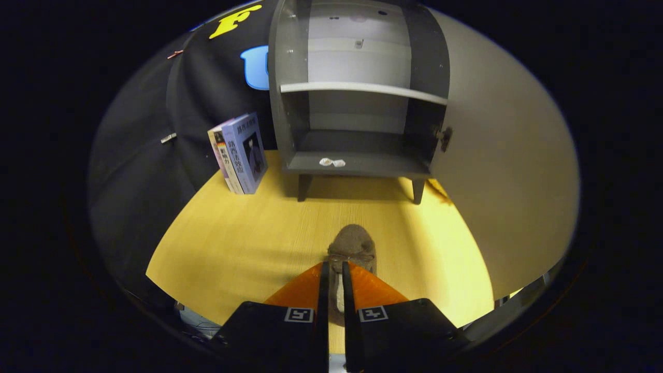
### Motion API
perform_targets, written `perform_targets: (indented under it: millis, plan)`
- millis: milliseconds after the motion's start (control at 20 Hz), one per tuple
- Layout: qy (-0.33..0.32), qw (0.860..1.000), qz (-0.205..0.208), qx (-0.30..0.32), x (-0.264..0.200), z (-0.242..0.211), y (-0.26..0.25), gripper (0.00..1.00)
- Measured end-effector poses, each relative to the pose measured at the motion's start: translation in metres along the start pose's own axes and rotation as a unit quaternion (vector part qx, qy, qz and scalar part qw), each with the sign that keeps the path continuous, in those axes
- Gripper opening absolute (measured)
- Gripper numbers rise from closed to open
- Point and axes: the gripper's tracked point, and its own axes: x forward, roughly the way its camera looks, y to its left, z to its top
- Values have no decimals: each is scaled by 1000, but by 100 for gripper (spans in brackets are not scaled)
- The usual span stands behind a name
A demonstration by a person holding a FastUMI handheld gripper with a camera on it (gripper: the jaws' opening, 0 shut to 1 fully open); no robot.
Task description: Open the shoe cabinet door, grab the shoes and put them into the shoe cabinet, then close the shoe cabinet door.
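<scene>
A brown fuzzy shoe [352, 245] with a small bow points toward the cabinet, its heel end pinched between my fingers. My gripper [335, 269] is shut on the shoe, which hangs or rests just over the yellow wooden tabletop [243, 238]. Beyond the shoe stands the grey shoe cabinet [357, 98] on short legs, with one white shelf [362, 89] inside. Its door [507, 171] is swung wide open to the right of the shoe. A small white crumpled item [332, 162] lies on the cabinet's bottom board.
Two or three books [241, 153] stand upright on the table, left of the cabinet and against the black cloth wall. The open door takes up the space right of the shoe. Bare tabletop lies between the shoe and the cabinet's legs.
</scene>
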Motion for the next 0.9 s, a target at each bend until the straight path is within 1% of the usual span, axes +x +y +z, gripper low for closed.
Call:
perform_targets:
  millis: [200,350,700,900]
  plan:
    - [42,999,-3,12,34,-38,-3,17]
    - [66,998,0,9,54,-59,2,17]
    - [80,997,-11,10,88,-71,3,19]
    - [64,998,-18,20,109,-64,0,20]
